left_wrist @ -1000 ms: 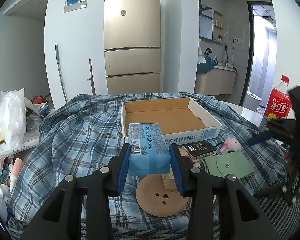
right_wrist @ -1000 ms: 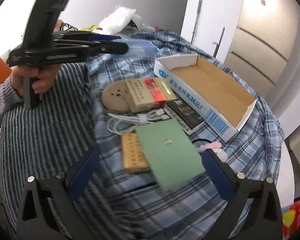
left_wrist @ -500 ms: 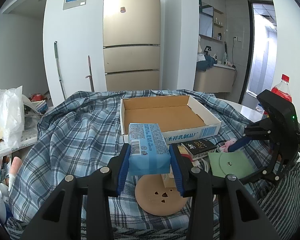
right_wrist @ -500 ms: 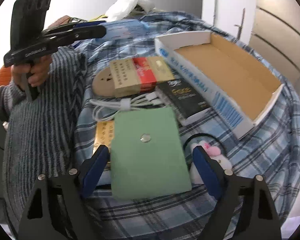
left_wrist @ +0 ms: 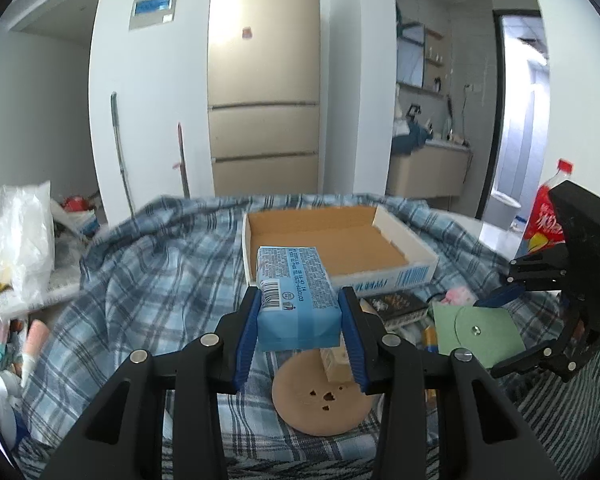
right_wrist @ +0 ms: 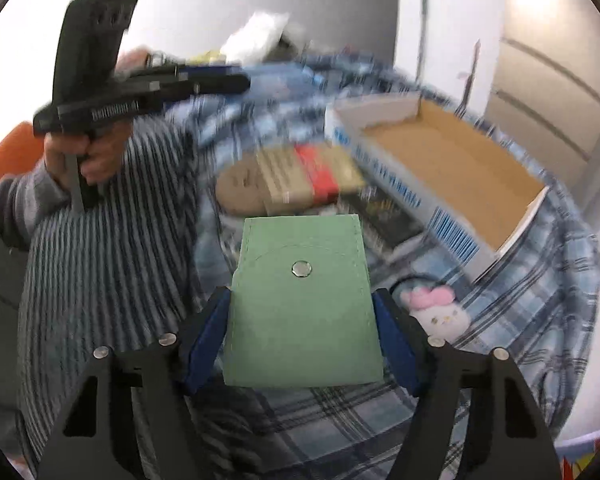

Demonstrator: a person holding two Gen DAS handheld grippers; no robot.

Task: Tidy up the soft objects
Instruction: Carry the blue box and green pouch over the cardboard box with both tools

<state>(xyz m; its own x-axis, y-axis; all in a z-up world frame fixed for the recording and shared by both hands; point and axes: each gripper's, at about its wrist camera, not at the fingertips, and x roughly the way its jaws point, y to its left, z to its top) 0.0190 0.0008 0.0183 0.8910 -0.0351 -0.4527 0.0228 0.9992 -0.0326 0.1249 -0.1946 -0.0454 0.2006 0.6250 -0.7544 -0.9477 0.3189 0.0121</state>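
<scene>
I found the plaid cloth covering the work surface, with the open box lying on it ahead of both grippers, its floor bare. Its long axis ran left to right in the left wrist view, the near wall facing my left gripper.

The left gripper was closed on the blue pack, pads pressing its two long sides, so the pack's long axis pointed straight forward toward the box. The pack hung above the cloth, directly in front of the box's near wall. I judged the left hand the nearer of the two to the box.

The right gripper held the green pouch between its pads, gripped across its width, snap button up, flap end pointing forward. The box lay forward and to the right of the pouch. That view was blurred, so I could not judge how high the pouch sat over the cloth.

Smaller items sat between grippers and box: a tan disc, a red-and-cream carton, a dark book and a pink plush, just right of the right fingers.
</scene>
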